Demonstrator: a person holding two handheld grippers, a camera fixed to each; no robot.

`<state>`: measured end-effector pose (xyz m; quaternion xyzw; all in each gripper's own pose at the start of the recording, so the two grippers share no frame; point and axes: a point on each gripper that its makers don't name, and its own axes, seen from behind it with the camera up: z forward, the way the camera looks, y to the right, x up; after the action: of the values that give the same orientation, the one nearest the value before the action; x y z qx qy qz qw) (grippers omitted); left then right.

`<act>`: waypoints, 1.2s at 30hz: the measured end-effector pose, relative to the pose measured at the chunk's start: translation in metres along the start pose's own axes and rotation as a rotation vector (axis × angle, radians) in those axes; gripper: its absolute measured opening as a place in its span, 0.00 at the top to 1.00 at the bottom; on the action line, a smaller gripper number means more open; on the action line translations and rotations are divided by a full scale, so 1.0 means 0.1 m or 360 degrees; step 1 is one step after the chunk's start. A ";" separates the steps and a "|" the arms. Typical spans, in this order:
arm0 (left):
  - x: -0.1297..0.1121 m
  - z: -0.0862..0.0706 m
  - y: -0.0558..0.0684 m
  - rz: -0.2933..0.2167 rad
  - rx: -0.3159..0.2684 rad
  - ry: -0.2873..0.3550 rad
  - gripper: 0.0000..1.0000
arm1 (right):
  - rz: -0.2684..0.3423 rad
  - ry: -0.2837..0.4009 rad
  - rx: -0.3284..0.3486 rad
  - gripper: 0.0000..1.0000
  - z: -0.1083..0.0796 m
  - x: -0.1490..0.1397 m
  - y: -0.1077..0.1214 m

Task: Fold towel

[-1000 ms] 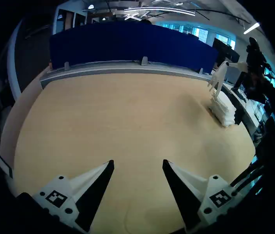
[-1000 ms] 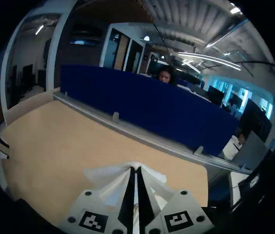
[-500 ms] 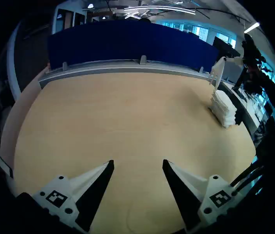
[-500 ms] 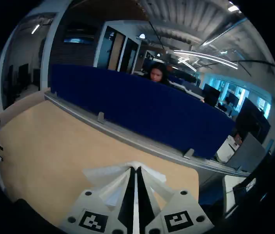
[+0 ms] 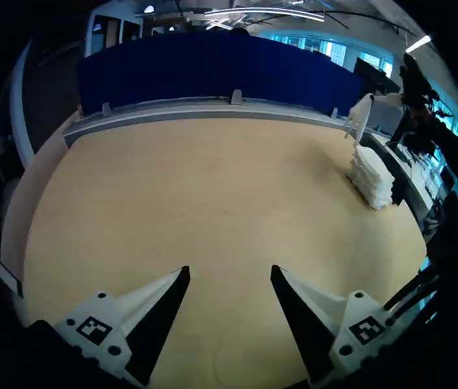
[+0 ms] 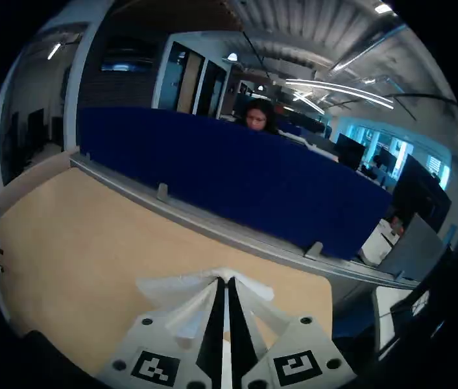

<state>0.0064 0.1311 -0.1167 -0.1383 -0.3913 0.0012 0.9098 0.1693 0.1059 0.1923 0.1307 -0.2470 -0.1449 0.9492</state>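
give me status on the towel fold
Left gripper open, low over the table. Right gripper shut on towel, held up above the towel stack. Nothing seen in the way.

Towel stack (image 5: 372, 178) on table (image 5: 196, 188), far right

White cloth towel (image 5: 357, 115): pinched in the right gripper (image 6: 227, 280), rising off the stack of folded white towels (image 5: 373, 178). Its lower end was draped onto the stack a second ago and is now hanging above it.
Right gripper view: the dark blue desk partition (image 6: 229, 175) and its grey brackets are sliding leftward.
Left gripper view: the partition is creeping slightly upward.
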 end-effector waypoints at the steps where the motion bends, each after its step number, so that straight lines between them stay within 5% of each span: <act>1: 0.00 0.00 0.00 0.0002 -0.0001 -0.0001 0.08 | 0.0003 -0.0004 -0.0004 0.97 -0.02 -0.03 0.01; 9: 0.02 -0.01 0.05 0.0019 -0.0014 -0.0004 0.08 | 0.0057 -0.0041 -0.0038 0.97 -0.24 -0.33 0.09; 22: 0.01 0.00 0.16 0.0066 -0.0044 -0.0021 0.08 | 0.0272 -0.0172 -0.0147 0.96 -0.70 -1.32 0.33; 36: -0.05 0.00 0.21 0.0099 -0.0042 -0.0038 0.08 | 0.0513 -0.0340 -0.0265 0.97 -0.79 -2.23 0.42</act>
<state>0.0055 0.1508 -0.1260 -0.1623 -0.3976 0.0260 0.9027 0.0318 0.2338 0.0435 -0.0055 -0.3510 -0.0241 0.9361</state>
